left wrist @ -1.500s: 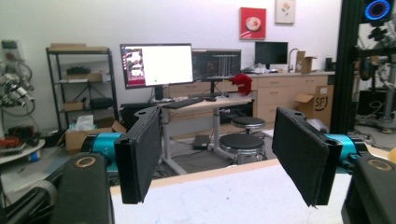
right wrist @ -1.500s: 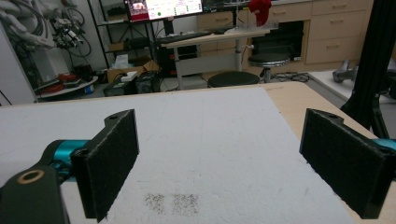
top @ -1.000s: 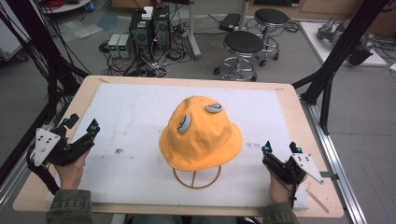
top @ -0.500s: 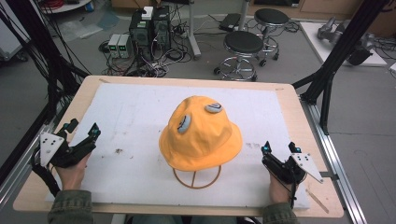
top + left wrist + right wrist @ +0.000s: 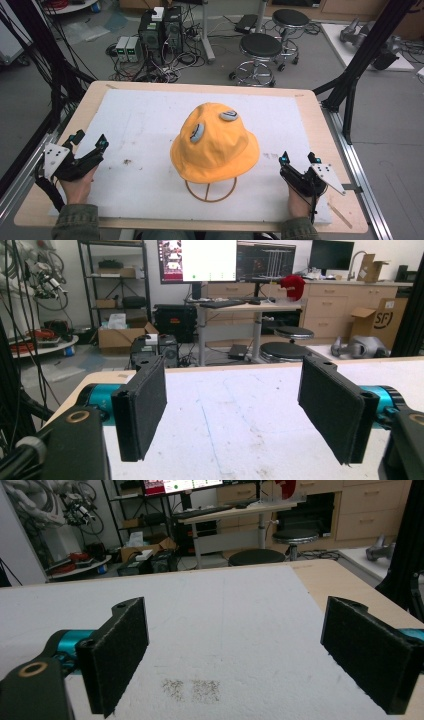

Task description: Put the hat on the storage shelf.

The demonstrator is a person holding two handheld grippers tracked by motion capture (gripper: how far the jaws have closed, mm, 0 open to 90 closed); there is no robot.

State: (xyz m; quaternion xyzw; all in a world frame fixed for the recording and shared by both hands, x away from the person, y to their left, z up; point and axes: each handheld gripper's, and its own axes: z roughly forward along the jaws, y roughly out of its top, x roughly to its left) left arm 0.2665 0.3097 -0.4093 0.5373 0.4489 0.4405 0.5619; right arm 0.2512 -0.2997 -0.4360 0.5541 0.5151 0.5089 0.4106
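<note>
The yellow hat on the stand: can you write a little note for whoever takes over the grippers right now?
Left gripper: jaws open, holding nothing, low over the white mat at the table's left side.
Right gripper: jaws open, holding nothing, at the mat's right side.
Yellow hat: sits on a wire stand mid-mat, between the two grippers and apart from both.
Done: nothing yet; the hat is untouched.
Left: probably bring the grippers in to the hat's brim and handle it.
</note>
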